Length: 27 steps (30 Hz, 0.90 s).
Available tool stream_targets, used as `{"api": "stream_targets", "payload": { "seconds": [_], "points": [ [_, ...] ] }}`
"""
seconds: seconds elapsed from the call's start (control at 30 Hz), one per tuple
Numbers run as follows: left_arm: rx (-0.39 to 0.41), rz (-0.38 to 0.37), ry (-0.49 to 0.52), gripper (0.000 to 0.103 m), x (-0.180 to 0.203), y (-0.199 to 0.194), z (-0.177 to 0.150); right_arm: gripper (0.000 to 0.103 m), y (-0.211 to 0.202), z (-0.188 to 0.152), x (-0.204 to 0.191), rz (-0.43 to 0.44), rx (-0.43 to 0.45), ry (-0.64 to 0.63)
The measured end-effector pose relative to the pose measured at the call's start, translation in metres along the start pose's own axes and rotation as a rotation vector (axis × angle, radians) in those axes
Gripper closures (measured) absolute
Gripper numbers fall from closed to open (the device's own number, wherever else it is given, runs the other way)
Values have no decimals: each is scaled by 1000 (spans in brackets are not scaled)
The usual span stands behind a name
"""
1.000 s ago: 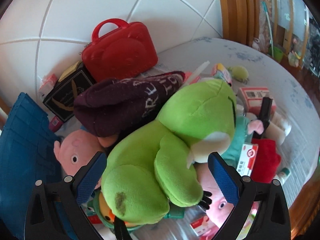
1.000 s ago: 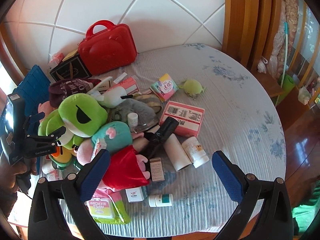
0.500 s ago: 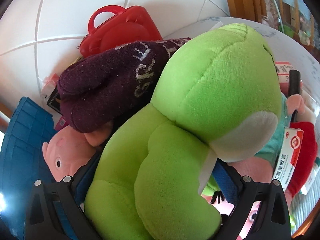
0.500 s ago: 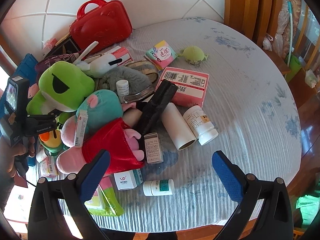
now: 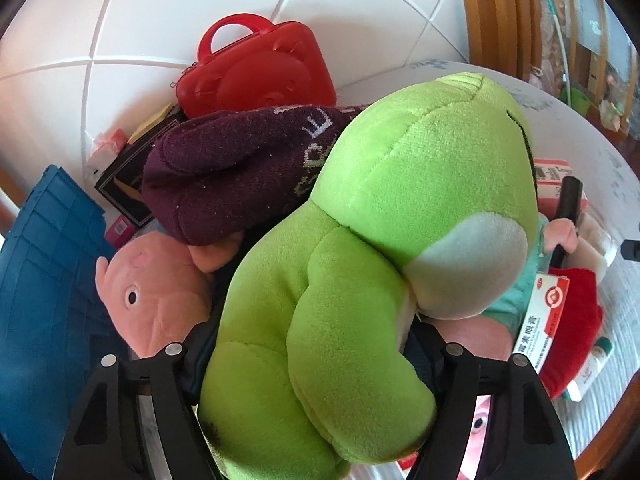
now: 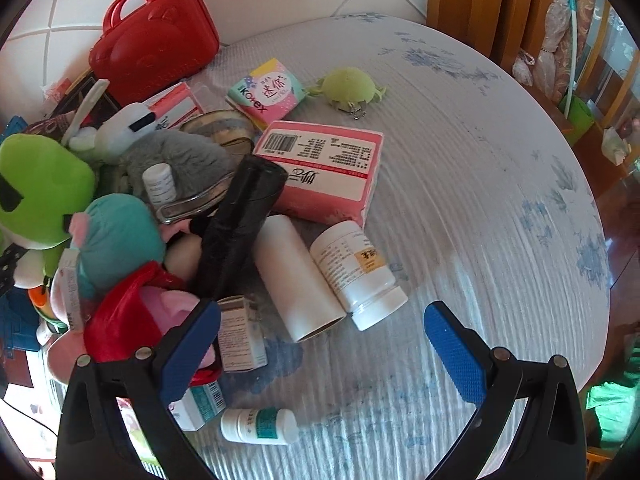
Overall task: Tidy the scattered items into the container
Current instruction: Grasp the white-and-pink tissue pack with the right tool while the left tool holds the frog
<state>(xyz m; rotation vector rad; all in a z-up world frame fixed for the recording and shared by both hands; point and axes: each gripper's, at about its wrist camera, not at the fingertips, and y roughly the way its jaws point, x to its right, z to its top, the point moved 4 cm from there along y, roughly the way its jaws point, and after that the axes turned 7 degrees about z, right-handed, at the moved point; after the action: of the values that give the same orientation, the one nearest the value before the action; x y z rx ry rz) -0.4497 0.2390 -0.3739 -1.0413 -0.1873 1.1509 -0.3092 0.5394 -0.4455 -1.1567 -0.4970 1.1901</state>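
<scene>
Against the blue container [image 5: 44, 300], which is seen at the left edge of the left wrist view, a green frog plush [image 5: 360, 260] is gripped low on its body by the left gripper [image 5: 316, 364], whose jaws are closing on it with the blue pads buried in the soft pile. Only the lower body appears to be taken, so the heavy head may sag and swing once it is lifted. A purple knit sock [image 5: 236, 176] and a pink pig plush [image 5: 156, 292], both lying against the frog on the side nearer the container, may be dragged along or knocked off the table [image 6: 460, 184]. Farther from the container, the right gripper [image 6: 320, 344] is held with its jaws wide and empty over a white tube [image 6: 296, 280] and a white pill bottle [image 6: 356, 272]; both are round and could be rolled away by a glancing touch.
</scene>
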Motion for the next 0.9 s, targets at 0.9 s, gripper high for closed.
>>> {"api": "stream_targets", "payload": {
  "seconds": [0.9],
  "points": [
    [27,-38,-85,29,10,-47,-1,0,112,99,-7,77,-181,-768]
  ]
}}
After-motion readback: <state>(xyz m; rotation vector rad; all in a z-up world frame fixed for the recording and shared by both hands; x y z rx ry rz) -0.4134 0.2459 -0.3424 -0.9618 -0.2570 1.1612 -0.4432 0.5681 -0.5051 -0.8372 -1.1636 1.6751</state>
